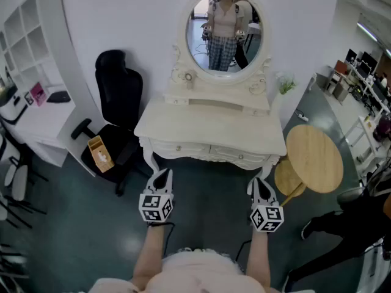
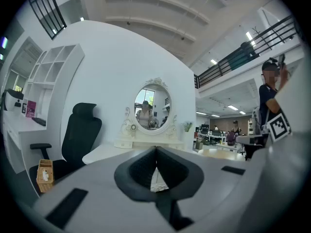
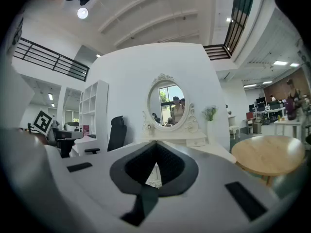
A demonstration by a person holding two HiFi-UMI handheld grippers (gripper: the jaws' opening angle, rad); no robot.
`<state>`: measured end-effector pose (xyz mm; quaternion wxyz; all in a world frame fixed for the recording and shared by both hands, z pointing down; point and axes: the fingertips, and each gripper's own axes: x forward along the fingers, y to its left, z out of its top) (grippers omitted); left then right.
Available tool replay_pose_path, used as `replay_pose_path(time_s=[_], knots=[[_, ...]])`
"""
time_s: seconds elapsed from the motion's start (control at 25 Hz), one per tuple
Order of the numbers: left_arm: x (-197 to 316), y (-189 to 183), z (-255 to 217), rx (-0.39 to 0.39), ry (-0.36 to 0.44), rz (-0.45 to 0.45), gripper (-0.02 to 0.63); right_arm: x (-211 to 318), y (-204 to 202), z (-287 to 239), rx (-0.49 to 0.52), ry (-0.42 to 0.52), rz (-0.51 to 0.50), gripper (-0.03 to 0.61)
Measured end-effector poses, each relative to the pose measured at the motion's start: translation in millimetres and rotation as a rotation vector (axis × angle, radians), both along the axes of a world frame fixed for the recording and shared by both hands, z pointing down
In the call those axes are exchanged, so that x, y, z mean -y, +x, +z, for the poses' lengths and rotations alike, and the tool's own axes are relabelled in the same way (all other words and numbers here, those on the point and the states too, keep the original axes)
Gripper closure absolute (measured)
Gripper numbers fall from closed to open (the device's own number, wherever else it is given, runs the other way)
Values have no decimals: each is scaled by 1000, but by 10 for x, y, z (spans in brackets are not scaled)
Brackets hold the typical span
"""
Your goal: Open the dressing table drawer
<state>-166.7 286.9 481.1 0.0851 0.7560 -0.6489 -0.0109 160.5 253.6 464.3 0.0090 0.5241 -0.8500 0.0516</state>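
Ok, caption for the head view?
Left gripper and right gripper, both shut, face the white dressing table; drawers closed.

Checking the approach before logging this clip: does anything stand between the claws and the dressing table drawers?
Nothing visible does. Left claw and right claw, both shut, face the drawer fronts across open floor; the black chair stands off to the left, the round wooden table to the right.

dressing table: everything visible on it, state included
The dressing table is cream-white, apparently painted wood: bare flat top, carved apron, curved legs. Its two front drawers, small knobs, are both shut. An oval mirror in an ornate frame stands upright at the back. It stands against the white wall. The left gripper and right gripper hang short of its front, not touching it.
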Motion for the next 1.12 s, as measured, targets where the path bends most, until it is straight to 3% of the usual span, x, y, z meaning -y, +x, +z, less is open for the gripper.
replay_pose_path(time_s=[1.12], knots=[[-176,182,37,12,-30,50,588,-262,109,38,10,-23,35,563]])
